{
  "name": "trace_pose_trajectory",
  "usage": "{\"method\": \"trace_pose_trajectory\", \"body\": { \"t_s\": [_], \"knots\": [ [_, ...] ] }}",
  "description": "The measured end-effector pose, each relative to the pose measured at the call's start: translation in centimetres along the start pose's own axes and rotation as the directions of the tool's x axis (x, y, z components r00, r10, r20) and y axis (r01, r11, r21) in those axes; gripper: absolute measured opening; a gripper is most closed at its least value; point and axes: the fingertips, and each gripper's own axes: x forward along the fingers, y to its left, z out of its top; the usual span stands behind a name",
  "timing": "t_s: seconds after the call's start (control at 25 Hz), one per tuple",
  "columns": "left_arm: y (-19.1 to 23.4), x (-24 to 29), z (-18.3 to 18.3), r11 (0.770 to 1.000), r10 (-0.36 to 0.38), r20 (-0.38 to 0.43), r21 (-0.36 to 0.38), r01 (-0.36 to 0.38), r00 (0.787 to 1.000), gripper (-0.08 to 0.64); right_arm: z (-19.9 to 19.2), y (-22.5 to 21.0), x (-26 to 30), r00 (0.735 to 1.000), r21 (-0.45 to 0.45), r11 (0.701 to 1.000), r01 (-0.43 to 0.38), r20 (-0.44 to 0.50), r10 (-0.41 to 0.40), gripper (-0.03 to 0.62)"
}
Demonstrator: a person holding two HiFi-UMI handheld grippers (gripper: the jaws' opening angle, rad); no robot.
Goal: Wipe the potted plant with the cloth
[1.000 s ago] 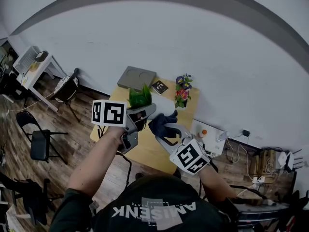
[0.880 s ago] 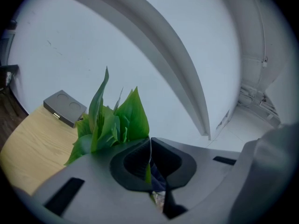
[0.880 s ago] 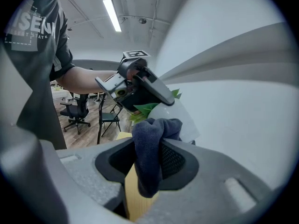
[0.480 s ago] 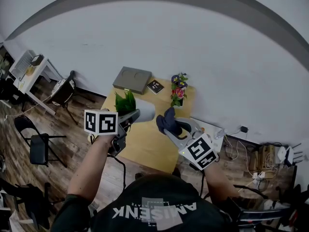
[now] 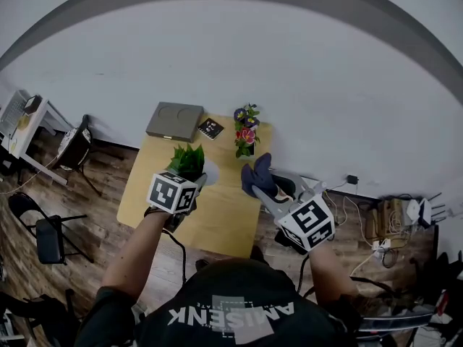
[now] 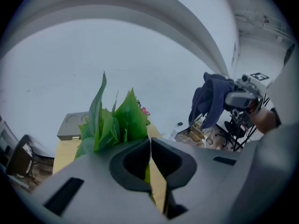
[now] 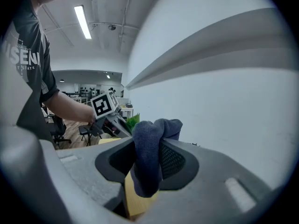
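The potted plant (image 5: 188, 159) has pointed green leaves and a white pot (image 5: 210, 172). It hangs low over the wooden table (image 5: 217, 223), left of centre. My left gripper (image 5: 197, 181) is shut on the plant; in the left gripper view the jaws (image 6: 150, 141) meet with a strip of green between them and the leaves (image 6: 114, 122) above. My right gripper (image 5: 262, 192) is shut on a dark blue cloth (image 5: 258, 173) over the table's right edge, apart from the plant. In the right gripper view the cloth (image 7: 149, 143) bulges out between the pads.
A pot of colourful flowers (image 5: 244, 130) stands at the table's far edge, with a grey tray (image 5: 175, 121) and a small black card (image 5: 210, 128) to its left. Chairs (image 5: 43, 230) stand on the wooden floor at left. Cables and boxes (image 5: 383, 226) lie at right.
My left gripper has come down with the plant, which has turned from tilted toward upright. The right gripper has carried the cloth to the right, away from the plant.
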Motion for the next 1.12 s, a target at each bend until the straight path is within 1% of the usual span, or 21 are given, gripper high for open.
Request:
{"method": "trace_pose_trajectory", "body": {
  "t_s": [0.16, 0.32, 0.48, 0.64, 0.84, 0.96, 1.04, 1.12],
  "knots": [
    [0.0, 3.2, -1.5, 0.993, 0.028, -0.091, 0.117, -0.017, 0.995, 0.014, -0.5, -1.7, -0.9, 0.999, 0.015, 0.999, 0.035, -0.008, -0.035, 0.132],
    [-0.4, 6.2, -3.9, 0.980, 0.024, -0.171, 0.199, 0.010, 0.985, 0.017, -1.3, -2.8, -1.4, 0.997, 0.044, 0.996, 0.071, -0.016, -0.071, 0.132],
    [-0.2, 8.9, -6.1, 0.952, 0.060, -0.217, 0.305, 0.009, 0.974, 0.021, -1.9, -3.5, -1.6, 0.996, 0.063, 0.994, 0.089, -0.026, -0.088, 0.132],
    [2.4, 9.9, -8.0, 0.938, 0.124, -0.255, 0.344, -0.030, 0.959, 0.021, -2.5, -3.9, -1.6, 0.994, 0.079, 0.991, 0.105, -0.036, -0.103, 0.132],
    [7.1, 9.5, -9.8, 0.916, 0.236, -0.300, 0.386, -0.108, 0.924, 0.021, -3.1, -3.8, -1.5, 0.992, 0.095, 0.989, 0.117, -0.053, -0.112, 0.132],
    [10.0, 8.9, -10.5, 0.908, 0.283, -0.311, 0.391, -0.149, 0.907, 0.021, -3.4, -3.7, -1.2, 0.991, 0.109, 0.986, 0.128, -0.059, -0.122, 0.132],
    [11.3, 8.8, -10.9, 0.894, 0.309, -0.322, 0.419, -0.157, 0.895, 0.021, -3.6, -3.7, -0.9, 0.990, 0.115, 0.985, 0.130, -0.062, -0.124, 0.132],
    [11.8, 8.9, -11.6, 0.879, 0.320, -0.341, 0.456, -0.142, 0.884, 0.021, -3.7, -3.5, -0.7, 0.990, 0.115, 0.985, 0.131, -0.066, -0.124, 0.132]
  ]
}}
